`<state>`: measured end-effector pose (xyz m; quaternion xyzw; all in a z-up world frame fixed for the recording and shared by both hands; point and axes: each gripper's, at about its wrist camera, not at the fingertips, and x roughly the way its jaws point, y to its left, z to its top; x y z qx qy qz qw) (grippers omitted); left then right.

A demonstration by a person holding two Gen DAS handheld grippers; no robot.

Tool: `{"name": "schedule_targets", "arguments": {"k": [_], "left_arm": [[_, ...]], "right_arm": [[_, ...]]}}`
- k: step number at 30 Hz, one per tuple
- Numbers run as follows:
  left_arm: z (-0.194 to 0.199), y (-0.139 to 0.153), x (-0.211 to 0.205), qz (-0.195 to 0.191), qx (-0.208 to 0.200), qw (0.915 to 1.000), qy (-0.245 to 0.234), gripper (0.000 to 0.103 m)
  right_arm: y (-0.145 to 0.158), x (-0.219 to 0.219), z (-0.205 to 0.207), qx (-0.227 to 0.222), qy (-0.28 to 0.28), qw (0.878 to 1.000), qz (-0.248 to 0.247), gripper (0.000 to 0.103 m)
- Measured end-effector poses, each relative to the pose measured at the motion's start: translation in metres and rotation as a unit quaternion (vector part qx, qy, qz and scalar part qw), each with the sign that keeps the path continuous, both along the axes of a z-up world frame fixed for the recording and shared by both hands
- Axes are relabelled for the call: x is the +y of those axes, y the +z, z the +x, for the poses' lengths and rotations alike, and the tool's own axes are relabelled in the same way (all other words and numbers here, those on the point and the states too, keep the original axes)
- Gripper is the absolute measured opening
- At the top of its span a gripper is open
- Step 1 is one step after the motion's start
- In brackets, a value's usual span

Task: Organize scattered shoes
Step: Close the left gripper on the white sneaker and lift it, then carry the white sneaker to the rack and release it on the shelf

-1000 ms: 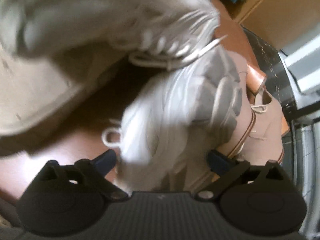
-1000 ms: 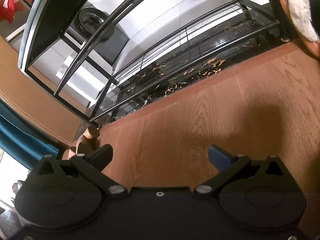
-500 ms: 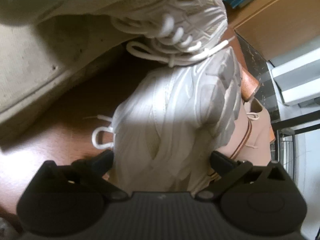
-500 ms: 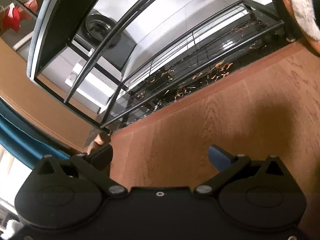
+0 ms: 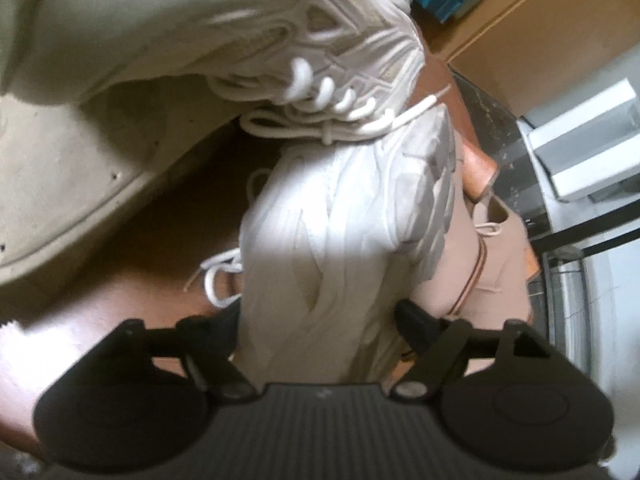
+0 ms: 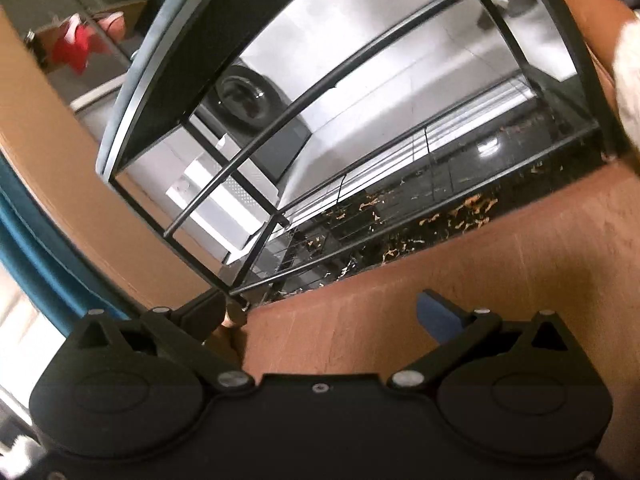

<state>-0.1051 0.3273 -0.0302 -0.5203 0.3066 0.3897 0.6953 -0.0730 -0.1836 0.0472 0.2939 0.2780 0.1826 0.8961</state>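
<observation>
L tongs (image 5: 318, 320) pointed steeply down at a white sneaker (image 5: 344, 236) lying on its side on the brown wood floor (image 5: 132, 280), grey sole turned to the right. Jaws were closing w/ the sneaker's rear part between them; left finger (image 5: 218, 326) sat against the upper, right finger (image 5: 416, 326) just beside the other flank, contact there not clear through the blur. A 2nd white sneaker (image 5: 248, 28) filled the top of the view, laces hanging onto the first one. Pale pink lace-up shoe (image 5: 496, 256) lay just right of the held-between sneaker, touching it, w/ a tan heel (image 5: 478, 168) behind. Cream rug (image 5: 60, 176) on the left.

R tongs (image 6: 328, 312) were spread, nothing between them, over bare floor (image 6: 500, 280). Ahead stood a black metal shoe rack (image 6: 360, 216), lower wire shelf bare. A white fluffy item (image 6: 628, 80) showed at the right edge.
</observation>
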Motion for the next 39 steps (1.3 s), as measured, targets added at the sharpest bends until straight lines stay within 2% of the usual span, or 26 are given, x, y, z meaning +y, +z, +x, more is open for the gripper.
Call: {"name": "schedule_targets", "arguments": {"k": [3,6,8,10,12,17,22,24,27,31,34,36,39], "left_arm": [[0.0,0.006,0.0,0.005,-0.013,0.9999,-0.008,0.071],[-0.002,0.001,0.0,-0.011,-0.031,0.9994,-0.009,0.068],[-0.003,-0.008,-0.003,-0.018,-0.052,0.9981,-0.028,0.068],[0.006,-0.007,-0.01,-0.032,-0.07,0.9957,-0.052,0.072],[0.023,-0.012,-0.015,-0.056,-0.055,0.9936,-0.082,0.075],[0.032,-0.018,-0.014,-0.06,-0.052,0.9935,-0.082,0.08],[0.033,-0.003,-0.018,-0.037,-0.035,0.9952,-0.083,0.065],[0.034,0.01,-0.019,-0.013,-0.024,0.9951,-0.095,0.061],[0.039,0.026,-0.024,0.015,-0.026,0.991,-0.13,0.061],[0.038,0.053,-0.034,0.054,-0.066,0.9858,-0.145,0.061],[0.035,0.074,-0.036,0.045,-0.089,0.9854,-0.138,0.061],[0.043,0.087,-0.044,0.053,-0.096,0.9832,-0.146,0.061],[0.059,0.101,-0.07,0.093,-0.091,0.9741,-0.185,0.061]], "right_arm": [[-0.001,-0.003,0.003,0.01,-0.004,1.0,0.012,0.103],[-0.002,-0.009,0.006,0.014,-0.016,0.999,0.029,0.103],[-0.002,-0.013,0.004,0.016,-0.025,0.999,0.039,0.103],[-0.005,-0.018,0.002,0.023,-0.028,0.998,0.059,0.103],[-0.007,-0.021,0.002,0.026,-0.032,0.997,0.065,0.103],[-0.011,-0.026,0.002,0.035,-0.043,0.996,0.075,0.103],[-0.017,-0.028,0.008,0.054,-0.044,0.993,0.097,0.103],[-0.018,-0.029,0.01,0.06,-0.047,0.991,0.107,0.103],[-0.02,-0.033,0.009,0.06,-0.055,0.99,0.116,0.103],[-0.017,-0.037,0.005,0.052,-0.071,0.99,0.108,0.103],[-0.015,-0.039,0.004,0.048,-0.075,0.989,0.115,0.103],[-0.013,-0.041,0.004,0.042,-0.077,0.99,0.114,0.103],[-0.007,-0.044,0.002,0.026,-0.09,0.99,0.102,0.103]]}}
